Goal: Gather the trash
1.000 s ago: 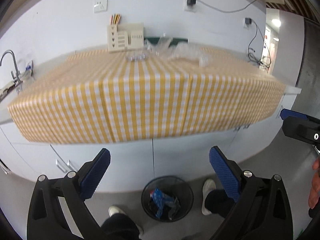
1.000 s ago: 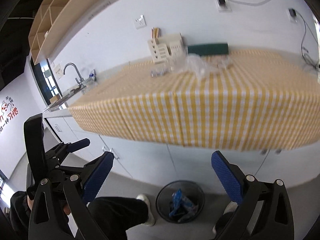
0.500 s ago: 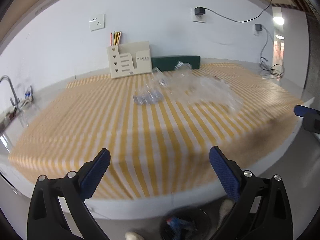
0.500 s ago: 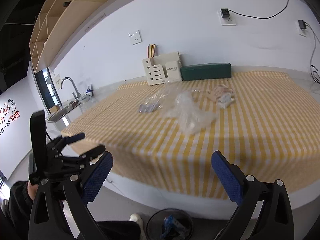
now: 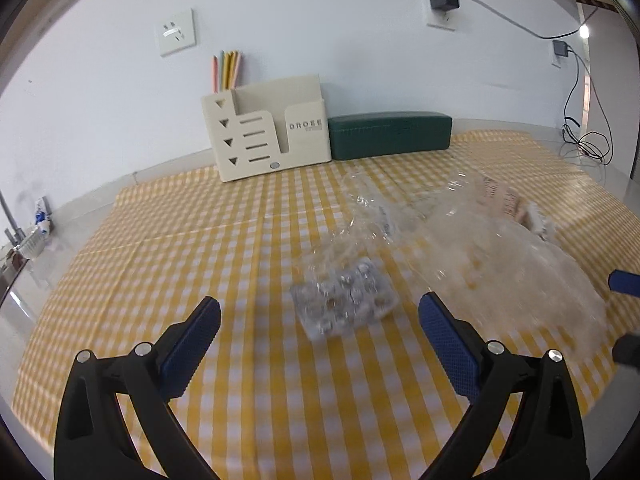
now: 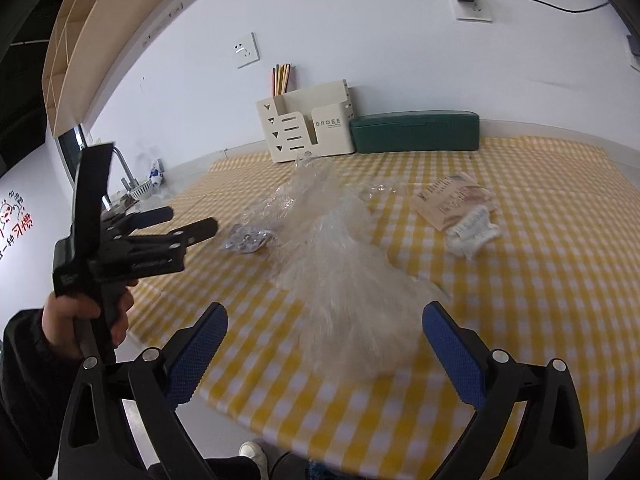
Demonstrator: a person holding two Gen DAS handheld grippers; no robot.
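Hovering left claw: spread wide, empty, above foil pack.
Right claw: spread wide, empty, facing plastic bag.
Trash: on checked table.

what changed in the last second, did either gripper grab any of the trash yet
Both grippers rose from beside the floor bin and moved in over the checked tablecloth. The left gripper now faces the foil blister pack; the right gripper faces the clear plastic bag. Nothing was grabbed: both remain open and empty. The trash, organizer and green case stayed put.
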